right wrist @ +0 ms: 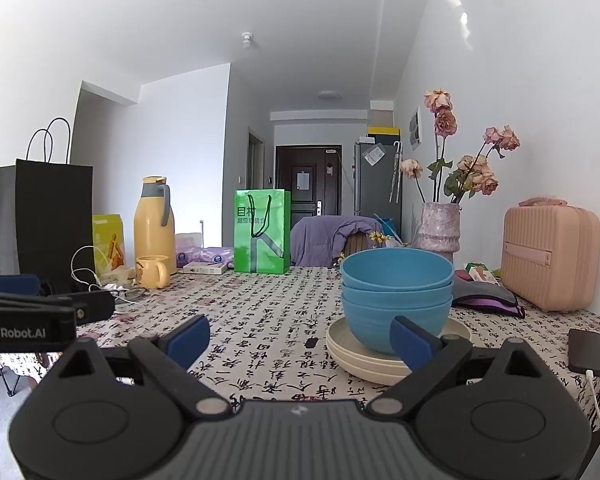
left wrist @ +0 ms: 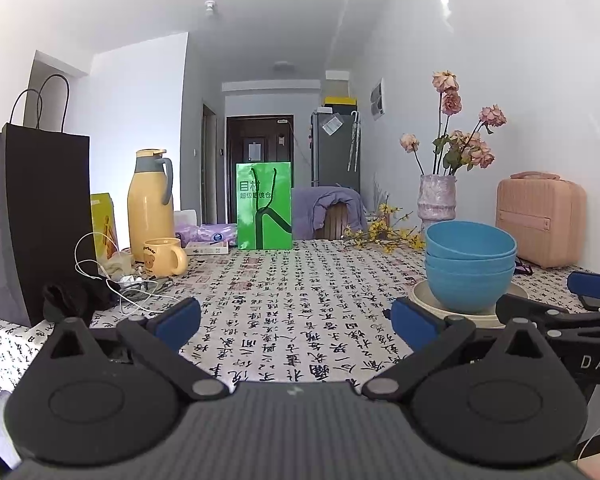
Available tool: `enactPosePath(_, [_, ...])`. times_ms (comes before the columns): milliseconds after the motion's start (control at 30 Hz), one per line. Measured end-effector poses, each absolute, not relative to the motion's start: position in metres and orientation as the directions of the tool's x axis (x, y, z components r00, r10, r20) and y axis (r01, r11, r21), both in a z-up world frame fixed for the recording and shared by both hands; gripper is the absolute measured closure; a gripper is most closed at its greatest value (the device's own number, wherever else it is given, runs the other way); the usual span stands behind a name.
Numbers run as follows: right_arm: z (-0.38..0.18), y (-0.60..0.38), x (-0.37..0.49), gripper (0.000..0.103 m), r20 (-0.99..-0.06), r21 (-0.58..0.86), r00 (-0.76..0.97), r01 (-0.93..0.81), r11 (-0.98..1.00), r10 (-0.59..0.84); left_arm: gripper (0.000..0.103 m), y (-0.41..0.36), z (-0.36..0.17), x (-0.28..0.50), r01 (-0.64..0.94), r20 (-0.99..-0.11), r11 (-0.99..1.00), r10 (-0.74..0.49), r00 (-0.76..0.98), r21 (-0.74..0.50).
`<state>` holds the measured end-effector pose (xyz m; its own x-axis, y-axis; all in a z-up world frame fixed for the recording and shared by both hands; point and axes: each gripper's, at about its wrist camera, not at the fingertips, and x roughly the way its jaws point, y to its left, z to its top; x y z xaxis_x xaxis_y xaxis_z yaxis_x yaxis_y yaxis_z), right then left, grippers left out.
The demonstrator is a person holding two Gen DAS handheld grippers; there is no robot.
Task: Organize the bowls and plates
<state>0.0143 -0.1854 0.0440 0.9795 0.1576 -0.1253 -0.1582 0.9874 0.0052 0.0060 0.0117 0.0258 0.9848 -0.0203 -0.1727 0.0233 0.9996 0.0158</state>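
- Stack of blue bowls: three nested bowls, upright, sitting on the cream plates, right of centre on the table with the calligraphy-print cloth. The plates lie stacked flat; their exact count is hard to tell.
- Your right gripper: its fingers are spread wide and grasp nothing. The right blue pad overlaps the bowls and plate rim in the right wrist view; whether it touches them cannot be told. The left pad hangs over bare cloth.
- Your left gripper: also spread wide and empty, over the cloth to the left of the stack. In the left wrist view the bowls appear just beyond its right pad, apart from it.
- Each gripper shows at the edge of the other's view, side by side near the table's front edge.
- Behind the stack: a pale vase of dried roses, and to its right a pink hard case against the wall.
- Right of the plates: a dark phone with a white cable plugged in.
- Far side of the table: a green paper bag.
- Left side: a yellow thermos, a yellow mug, a black paper bag and loose white cables.
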Motion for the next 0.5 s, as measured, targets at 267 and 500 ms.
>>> enactPosePath(267, [0.0442,-0.1862,0.0146,0.006,-0.123,0.005,0.98,-0.155,0.988,0.155,0.0,0.0121,0.0268,0.0057,0.021,-0.169,1.0,-0.018,0.985,0.016])
enactPosePath(500, [0.0435,-0.1867,0.015,0.006,-0.125,0.006,0.98,-0.154,0.988,0.154,0.0,0.0099,0.0267,0.0067,0.036,-0.178,0.999,-0.031,0.983,0.024])
